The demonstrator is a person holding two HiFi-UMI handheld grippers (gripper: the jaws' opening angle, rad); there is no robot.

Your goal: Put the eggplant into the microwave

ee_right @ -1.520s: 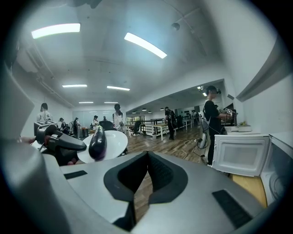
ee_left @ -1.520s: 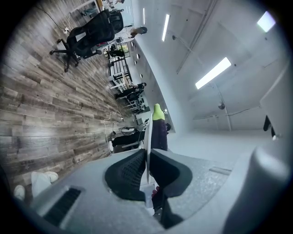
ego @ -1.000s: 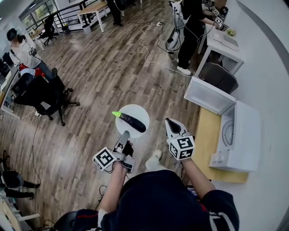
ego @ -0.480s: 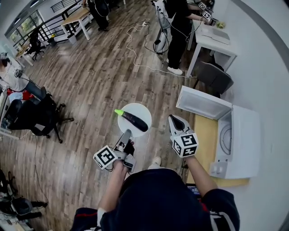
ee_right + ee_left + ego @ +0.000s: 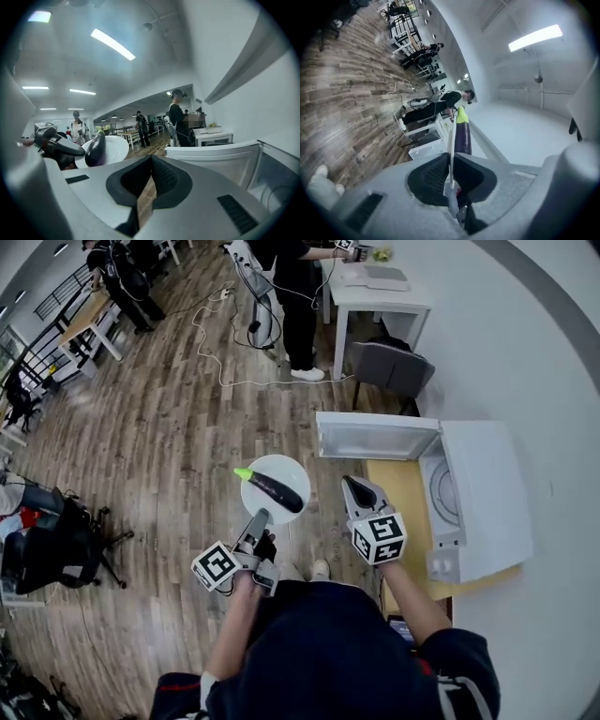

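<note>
A dark purple eggplant (image 5: 272, 489) with a green stem lies on a round white plate (image 5: 289, 471). My left gripper (image 5: 260, 517) is shut on the plate's near rim and holds it level above the wooden floor. In the left gripper view the plate (image 5: 451, 140) shows edge-on between the pads, with the eggplant (image 5: 462, 136) behind it. My right gripper (image 5: 354, 486) is shut and empty, to the right of the plate. Just past it, the white microwave (image 5: 478, 493) stands on a wooden table (image 5: 408, 493), its door (image 5: 375, 437) swung open. The right gripper view shows the eggplant (image 5: 95, 149) and the door (image 5: 211, 157).
A grey chair (image 5: 394, 367) and a white desk (image 5: 375, 287) stand beyond the microwave, with a person (image 5: 295, 287) beside them. Cables (image 5: 216, 324) trail over the floor at the back. A black office chair (image 5: 47, 549) is far left.
The whole view has swung toward the microwave, which now sits closer to the middle with its open door facing the plate. Both grippers and the plate travelled along with it.
</note>
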